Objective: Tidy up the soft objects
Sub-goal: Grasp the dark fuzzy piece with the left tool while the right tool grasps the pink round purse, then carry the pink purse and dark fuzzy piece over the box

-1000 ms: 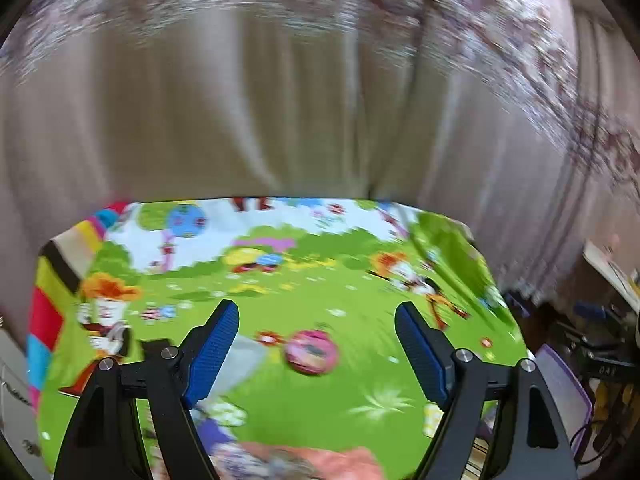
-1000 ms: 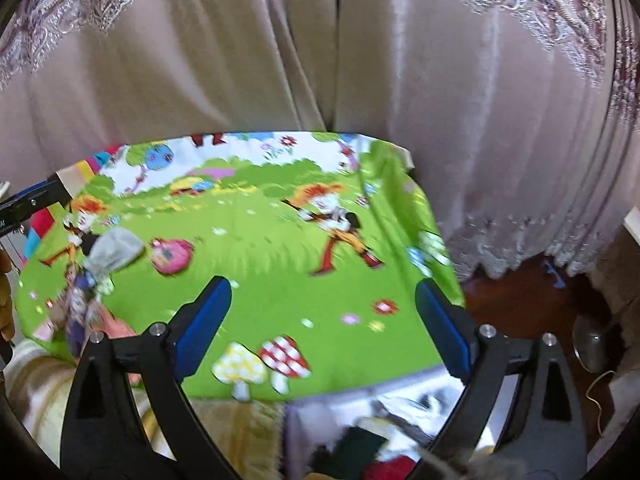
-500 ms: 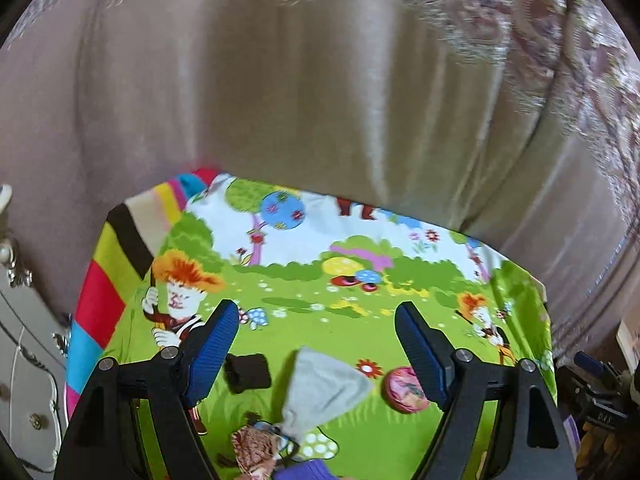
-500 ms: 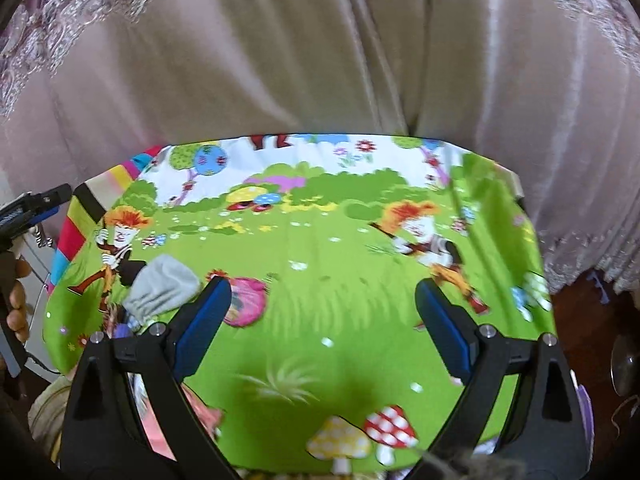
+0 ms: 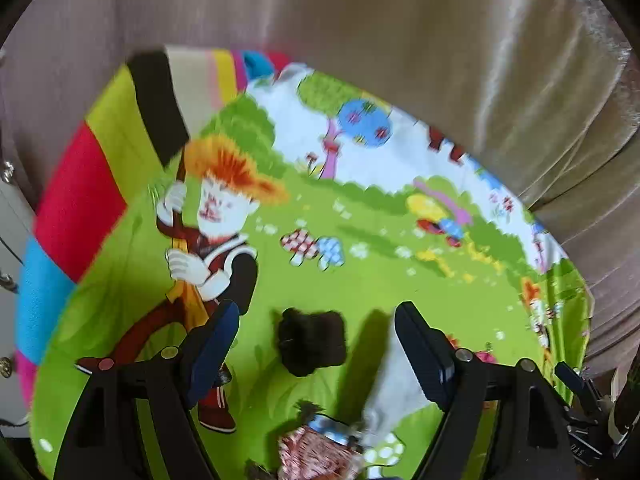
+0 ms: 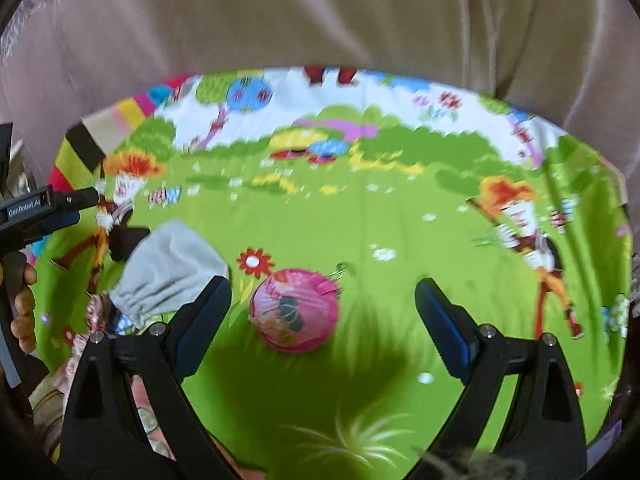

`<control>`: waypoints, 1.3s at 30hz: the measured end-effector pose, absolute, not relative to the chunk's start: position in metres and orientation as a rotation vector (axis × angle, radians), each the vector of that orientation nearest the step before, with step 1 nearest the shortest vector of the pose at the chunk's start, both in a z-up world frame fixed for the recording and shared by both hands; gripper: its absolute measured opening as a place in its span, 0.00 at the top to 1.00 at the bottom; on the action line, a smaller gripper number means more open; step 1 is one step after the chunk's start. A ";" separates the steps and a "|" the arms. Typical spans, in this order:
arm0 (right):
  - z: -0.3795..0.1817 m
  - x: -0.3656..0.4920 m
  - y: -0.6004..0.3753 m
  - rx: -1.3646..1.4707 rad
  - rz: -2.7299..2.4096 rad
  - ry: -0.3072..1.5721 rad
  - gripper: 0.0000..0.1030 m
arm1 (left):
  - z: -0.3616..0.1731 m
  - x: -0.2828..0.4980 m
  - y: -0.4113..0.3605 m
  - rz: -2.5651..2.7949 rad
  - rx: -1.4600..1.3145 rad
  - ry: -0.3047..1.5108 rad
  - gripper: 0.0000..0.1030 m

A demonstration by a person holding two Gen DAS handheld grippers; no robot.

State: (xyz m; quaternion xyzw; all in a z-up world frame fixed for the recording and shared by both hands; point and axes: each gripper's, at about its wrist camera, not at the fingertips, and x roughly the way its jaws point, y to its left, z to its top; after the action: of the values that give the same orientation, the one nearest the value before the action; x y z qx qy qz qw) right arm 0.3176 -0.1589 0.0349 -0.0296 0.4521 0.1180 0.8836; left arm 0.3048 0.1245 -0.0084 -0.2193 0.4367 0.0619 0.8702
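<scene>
A dark brown soft lump (image 5: 312,342) lies on the cartoon-print cloth (image 5: 360,264), between the fingers of my open, empty left gripper (image 5: 316,340), which hovers above it. A grey cloth (image 5: 396,392) lies right of it, with a patterned fabric piece (image 5: 316,452) at the bottom edge. In the right wrist view a pink round soft ball (image 6: 294,310) lies between the fingers of my open, empty right gripper (image 6: 322,312). The grey cloth (image 6: 168,272) and the dark lump (image 6: 126,242) lie to its left.
The cloth covers a table (image 6: 400,208) backed by beige curtains (image 6: 320,12). My left gripper's body and the hand holding it (image 6: 24,304) show at the left edge of the right view. A white cabinet (image 5: 8,240) stands left of the table.
Both grippers have moved down and closer to the table. The left one has swung left over the dark lump; the right one has closed in on the pink ball.
</scene>
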 end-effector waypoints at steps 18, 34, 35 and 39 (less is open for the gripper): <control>-0.036 0.340 -0.135 -0.119 0.291 1.103 0.17 | -0.063 0.326 0.097 0.081 -0.292 1.039 0.64; -0.014 0.314 -0.143 -0.130 0.275 1.034 0.29 | -0.033 0.295 0.101 0.096 -0.363 0.960 0.69; -0.011 0.311 -0.143 -0.130 0.274 1.027 0.29 | -0.031 0.292 0.099 0.091 -0.367 0.953 0.69; 0.001 0.293 -0.150 -0.111 0.273 1.005 0.29 | -0.017 0.277 0.089 0.070 -0.379 0.930 0.69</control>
State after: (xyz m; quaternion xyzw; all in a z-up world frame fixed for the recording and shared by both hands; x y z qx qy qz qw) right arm 0.2925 -0.1499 0.0012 -0.0528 0.4798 0.1305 0.8660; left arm 0.2770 0.0894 -0.0173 -0.1815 0.4455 0.0336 0.8760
